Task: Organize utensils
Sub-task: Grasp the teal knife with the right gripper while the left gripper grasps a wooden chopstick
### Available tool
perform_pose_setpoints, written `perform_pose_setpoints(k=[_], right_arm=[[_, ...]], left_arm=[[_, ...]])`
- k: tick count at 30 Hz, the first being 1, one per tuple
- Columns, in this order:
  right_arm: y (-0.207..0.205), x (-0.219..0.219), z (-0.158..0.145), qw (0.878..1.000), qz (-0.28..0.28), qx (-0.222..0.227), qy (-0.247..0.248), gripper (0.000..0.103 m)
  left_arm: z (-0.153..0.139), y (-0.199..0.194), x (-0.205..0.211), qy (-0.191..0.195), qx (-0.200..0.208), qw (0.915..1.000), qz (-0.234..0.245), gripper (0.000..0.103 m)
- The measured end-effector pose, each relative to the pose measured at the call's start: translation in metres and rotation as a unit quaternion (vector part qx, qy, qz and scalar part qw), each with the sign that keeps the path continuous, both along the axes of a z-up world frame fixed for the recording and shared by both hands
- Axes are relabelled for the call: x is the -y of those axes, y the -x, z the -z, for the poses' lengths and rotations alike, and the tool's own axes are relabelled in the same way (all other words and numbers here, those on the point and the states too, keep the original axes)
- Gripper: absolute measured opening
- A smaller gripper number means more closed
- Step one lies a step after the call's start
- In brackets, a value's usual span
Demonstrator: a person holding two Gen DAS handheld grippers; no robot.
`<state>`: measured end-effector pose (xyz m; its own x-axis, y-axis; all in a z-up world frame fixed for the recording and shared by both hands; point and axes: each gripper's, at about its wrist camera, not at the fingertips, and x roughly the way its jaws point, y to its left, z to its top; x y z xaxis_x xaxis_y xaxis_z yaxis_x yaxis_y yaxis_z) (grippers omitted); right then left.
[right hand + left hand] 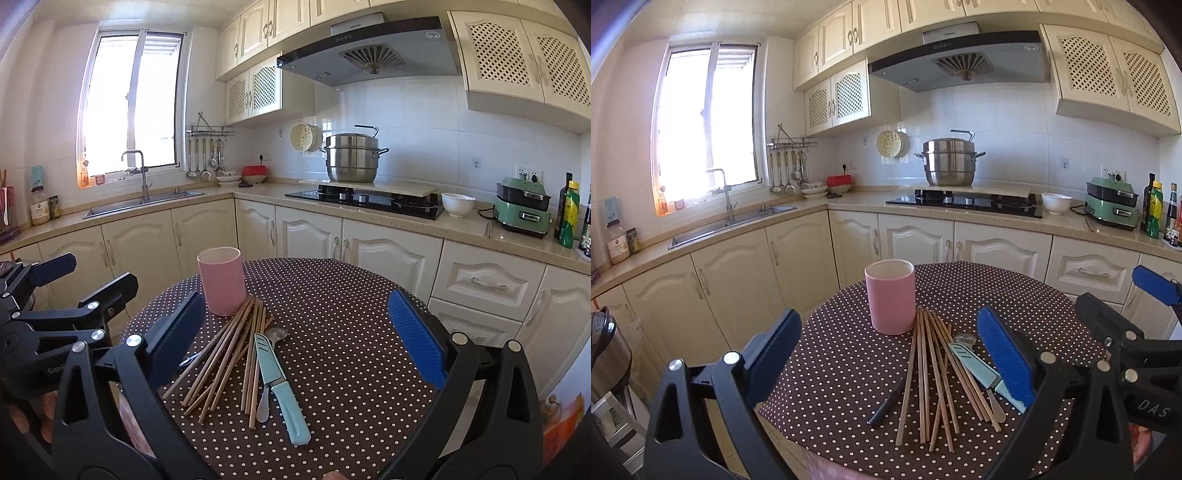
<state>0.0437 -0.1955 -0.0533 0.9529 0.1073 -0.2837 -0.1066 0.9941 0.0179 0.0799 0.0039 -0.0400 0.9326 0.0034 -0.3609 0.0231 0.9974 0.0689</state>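
Note:
A pink cylindrical holder (890, 296) (221, 281) stands upright on the round polka-dot table (1015, 295) (351, 314). In front of it lies a pile of wooden chopsticks (931, 373) (236, 354), a light-blue sheathed knife (979, 365) (277, 384), a metal spoon (964, 339) (277, 334) partly under the knife, and a dark pen (886, 404). My left gripper (890, 363) is open and empty, above the pile. My right gripper (295, 334) is open and empty, above the knife. Each gripper shows at the edge of the other's view.
Kitchen counters run behind the table with a sink (731, 225), a hob with a steel pot (949, 162), a white bowl (1055, 203), a green appliance (1112, 203) and bottles (1156, 206). A rice cooker (605, 354) stands low on the left.

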Motion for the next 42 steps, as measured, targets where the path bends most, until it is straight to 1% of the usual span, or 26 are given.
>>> perform_pose_setpoints(k=[4, 8, 11, 12, 13, 14, 16, 17, 18, 19, 20, 21, 23, 24, 26, 27, 30, 32, 33, 35, 38, 39, 41, 42], right_arm=[[-0.026, 0.001, 0.011, 0.999, -0.01, -0.04, 0.0, 0.097], [-0.052, 0.004, 0.025, 0.997, -0.016, -0.077, -0.001, 0.097], [-0.075, 0.008, 0.037, 0.994, -0.009, -0.105, 0.012, 0.097], [-0.082, 0.01, 0.04, 0.993, -0.009, -0.114, 0.018, 0.097], [-0.089, 0.012, 0.044, 0.992, -0.011, -0.123, 0.021, 0.097], [-0.095, 0.013, 0.047, 0.991, -0.013, -0.133, 0.023, 0.097], [-0.11, 0.018, 0.055, 0.987, -0.019, -0.159, 0.023, 0.097], [-0.115, 0.019, 0.059, 0.985, -0.022, -0.169, 0.023, 0.097], [-0.121, 0.021, 0.063, 0.983, -0.025, -0.182, 0.026, 0.096], [-0.127, 0.021, 0.067, 0.981, -0.031, -0.191, 0.031, 0.093], [-0.131, 0.02, 0.07, 0.978, -0.035, -0.201, 0.035, 0.09], [-0.135, 0.02, 0.073, 0.975, -0.041, -0.213, 0.038, 0.087], [-0.144, 0.018, 0.081, 0.968, -0.062, -0.239, 0.036, 0.079], [-0.148, 0.018, 0.085, 0.964, -0.072, -0.252, 0.034, 0.076], [-0.154, 0.016, 0.09, 0.958, -0.088, -0.271, 0.033, 0.072], [-0.156, 0.014, 0.092, 0.956, -0.094, -0.277, 0.032, 0.072], [-0.156, 0.008, 0.096, 0.952, -0.107, -0.284, 0.033, 0.072], [-0.158, 0.005, 0.096, 0.95, -0.114, -0.29, 0.035, 0.072], [-0.158, 0.003, 0.097, 0.949, -0.116, -0.291, 0.037, 0.072], [-0.163, 0.002, 0.099, 0.946, -0.121, -0.298, 0.038, 0.072], [-0.164, -0.002, 0.1, 0.941, -0.133, -0.309, 0.04, 0.072], [-0.164, -0.004, 0.101, 0.939, -0.138, -0.312, 0.041, 0.071], [-0.163, -0.01, 0.102, 0.934, -0.152, -0.32, 0.048, 0.069], [-0.163, -0.014, 0.103, 0.931, -0.158, -0.325, 0.054, 0.065]], left_arm=[[0.014, -0.029, -0.004, 0.011, -0.052, 0.9985, 0.013, 0.095], [0.034, -0.058, -0.008, 0.029, -0.107, 0.9932, 0.035, 0.095], [0.05, -0.084, -0.015, 0.049, -0.153, 0.9856, 0.053, 0.094], [0.055, -0.09, -0.017, 0.05, -0.165, 0.9836, 0.053, 0.094], [0.062, -0.102, -0.021, 0.051, -0.186, 0.9797, 0.053, 0.094], [0.065, -0.109, -0.023, 0.052, -0.196, 0.9778, 0.055, 0.094], [0.076, -0.125, -0.03, 0.055, -0.226, 0.971, 0.057, 0.094], [0.082, -0.133, -0.033, 0.058, -0.24, 0.9671, 0.06, 0.092], [0.085, -0.137, -0.035, 0.061, -0.252, 0.9637, 0.064, 0.088], [0.091, -0.144, -0.037, 0.063, -0.267, 0.9592, 0.068, 0.078], [0.095, -0.151, -0.037, 0.063, -0.282, 0.9548, 0.07, 0.073], [0.102, -0.158, -0.038, 0.063, -0.298, 0.9496, 0.074, 0.071], [0.113, -0.167, -0.038, 0.065, -0.322, 0.9413, 0.076, 0.057], [0.118, -0.17, -0.037, 0.068, -0.331, 0.9379, 0.079, 0.056], [0.123, -0.173, -0.033, 0.073, -0.337, 0.9346, 0.088, 0.054], [0.127, -0.176, -0.032, 0.073, -0.342, 0.9325, 0.089, 0.053], [0.139, -0.186, -0.029, 0.076, -0.358, 0.9261, 0.093, 0.044], [0.148, -0.194, -0.029, 0.083, -0.372, 0.9202, 0.089, 0.027], [0.149, -0.197, -0.028, 0.086, -0.377, 0.9181, 0.089, 0.025], [0.153, -0.2, -0.027, 0.095, -0.378, 0.9164, 0.093, 0.024], [0.157, -0.206, -0.022, 0.092, -0.377, 0.9166, 0.095, 0.023], [0.158, -0.207, -0.021, 0.094, -0.377, 0.9165, 0.096, 0.022], [0.158, -0.208, -0.018, 0.105, -0.375, 0.9151, 0.104, 0.007], [0.156, -0.213, -0.014, 0.104, -0.374, 0.916, 0.103, 0.006]])
